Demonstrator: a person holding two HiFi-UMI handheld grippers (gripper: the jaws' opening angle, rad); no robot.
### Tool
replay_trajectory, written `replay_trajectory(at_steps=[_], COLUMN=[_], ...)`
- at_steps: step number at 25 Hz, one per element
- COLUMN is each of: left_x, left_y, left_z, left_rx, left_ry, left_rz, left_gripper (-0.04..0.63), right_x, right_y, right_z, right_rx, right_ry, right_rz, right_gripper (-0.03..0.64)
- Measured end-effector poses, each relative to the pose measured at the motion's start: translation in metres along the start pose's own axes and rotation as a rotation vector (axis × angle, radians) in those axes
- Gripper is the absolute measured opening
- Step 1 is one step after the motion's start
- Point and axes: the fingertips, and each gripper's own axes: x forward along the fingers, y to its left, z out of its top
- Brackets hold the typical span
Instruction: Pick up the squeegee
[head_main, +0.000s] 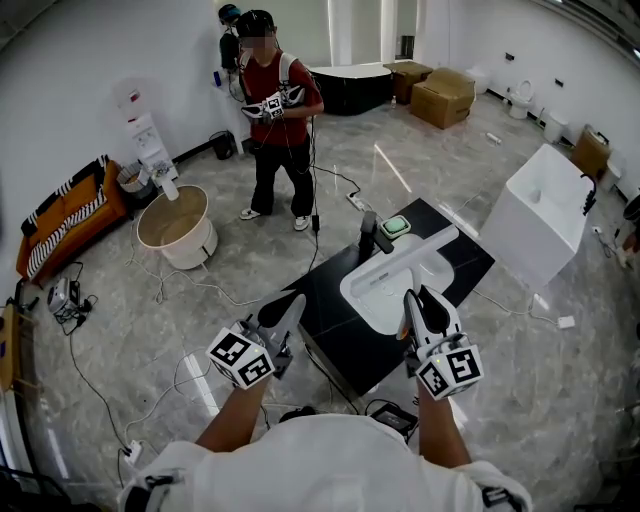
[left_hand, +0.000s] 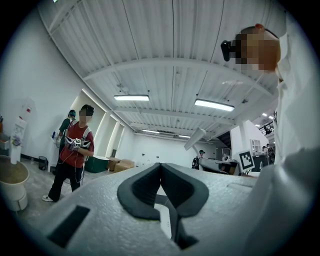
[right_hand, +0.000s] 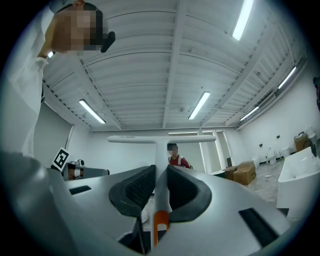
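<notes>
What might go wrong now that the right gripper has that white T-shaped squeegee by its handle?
The right gripper pinches only the thin handle of the white T-shaped squeegee, far from its wide blade, so it may twist or slip.
In the head view the blade seems close to the black faucet and might knock it.
Loose cables lie on the grey floor: a trip hazard.

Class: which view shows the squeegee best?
Right gripper view: the squeegee shows whole, handle clamped in the right gripper, blade across the top. In the head view it blends into the white sink. The left gripper view catches only a slanted white bar, probably its blade.
</notes>
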Motion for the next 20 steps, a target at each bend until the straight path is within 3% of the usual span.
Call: replay_trajectory(at_steps=[20], left_x=[-0.0011], left_y=[0.0004], left_z=[-0.0004], left_rx=[-0.039], left_ry=[0.003], left_rz=[-0.013], left_gripper=[0.012], right_x=[0.0017], right_y=[0.0027], right_z=[-0.0019], right_rx=[0.048], right_ry=[0.005], right_rz=[0.013], right_gripper=[0.078])
